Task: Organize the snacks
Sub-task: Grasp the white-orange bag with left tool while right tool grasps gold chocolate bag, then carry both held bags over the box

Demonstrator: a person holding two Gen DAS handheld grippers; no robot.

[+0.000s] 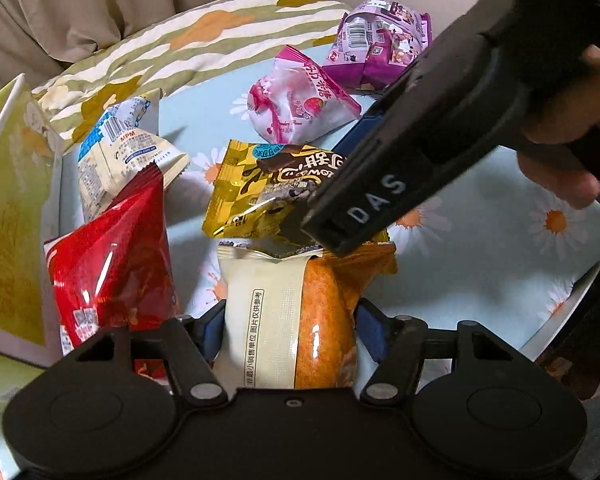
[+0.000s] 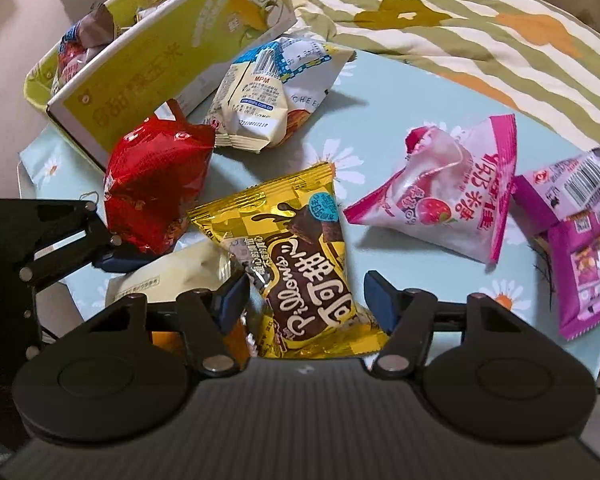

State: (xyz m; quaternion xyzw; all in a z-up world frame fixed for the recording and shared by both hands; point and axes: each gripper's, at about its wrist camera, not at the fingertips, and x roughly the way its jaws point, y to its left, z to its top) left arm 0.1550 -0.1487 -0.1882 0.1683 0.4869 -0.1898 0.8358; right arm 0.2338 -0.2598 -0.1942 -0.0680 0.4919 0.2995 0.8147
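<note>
Left gripper (image 1: 288,320): your blue pads sit on either side of the cream-and-orange bread packet (image 1: 288,320), close against it; it looks held between them.
Bread packet: at the near edge of the table (image 1: 480,272), its top seam tucked under the gold packet.
Right gripper (image 2: 306,294): your fingers are spread wide around the gold chocolate-pillow packet (image 2: 300,264); neither pad (image 2: 232,296) presses on it, so nothing is held.
Gold packet: mid-table, its near end lying over the bread packet.
Red packet (image 2: 156,192): on the left of the table, just beside the box.
Cream-and-blue packet (image 2: 268,92): behind the red one, leaning on the box wall.
Pink strawberry packet (image 2: 452,196): right of middle, apart from the gold one.
Purple packet (image 2: 580,240): at the right edge of the table.
Green box (image 2: 172,64): along the table's left edge, open, several packets already inside.
Table cover: pale blue with daisies; a striped quilt (image 2: 460,20) lies beyond the far edge.
</note>
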